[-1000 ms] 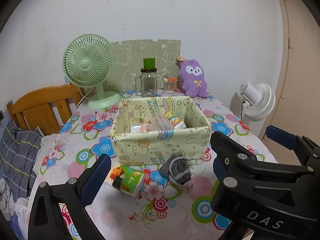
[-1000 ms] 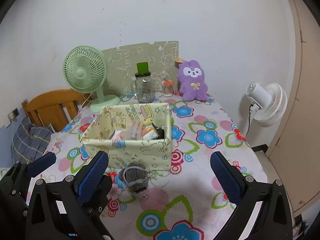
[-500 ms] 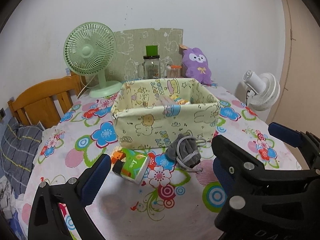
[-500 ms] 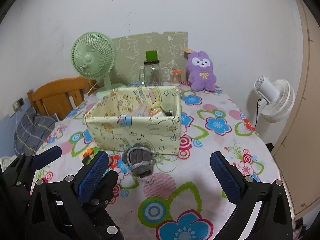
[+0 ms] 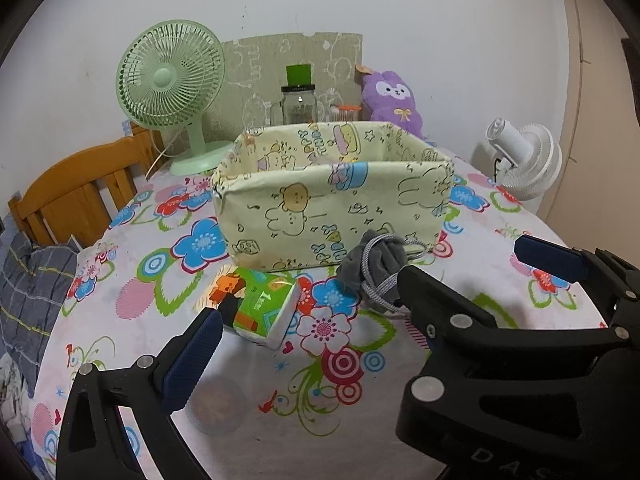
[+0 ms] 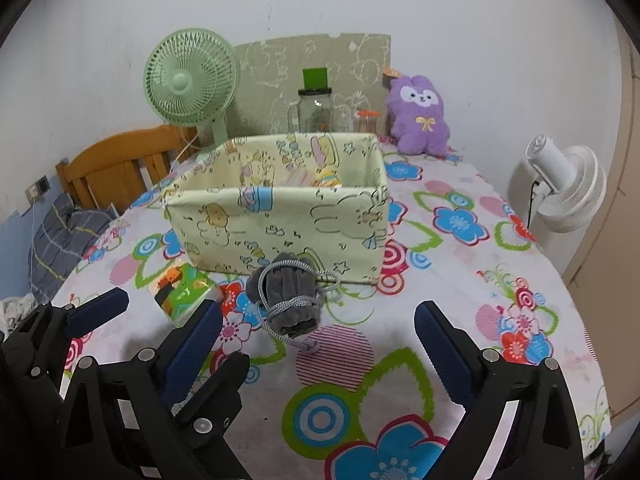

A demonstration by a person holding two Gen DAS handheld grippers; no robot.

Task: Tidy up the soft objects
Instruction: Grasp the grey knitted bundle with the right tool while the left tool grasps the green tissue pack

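A grey soft pouch with a grey cord [image 6: 289, 296] lies on the flowered tablecloth, just in front of a pale yellow fabric box [image 6: 280, 216]. It also shows in the left wrist view [image 5: 374, 270], next to the box [image 5: 332, 204]. A green tissue pack [image 5: 256, 308] lies left of the pouch; it also shows in the right wrist view [image 6: 182, 290]. My right gripper [image 6: 318, 330] is open, low over the table, the pouch just ahead between its fingers. My left gripper [image 5: 308, 332] is open, close to the tissue pack. A purple plush toy [image 6: 420, 116] sits at the back.
A green desk fan [image 6: 192, 84], a glass jar with a green lid [image 6: 316, 108] and a small orange-lidded jar [image 6: 366, 122] stand behind the box. A wooden chair [image 6: 116, 168] is at the left, a white fan [image 6: 568, 188] off the right edge.
Both grippers have dropped lower and moved closer to the pouch, the tissue pack and the box. Both stay open. The objects have not moved.
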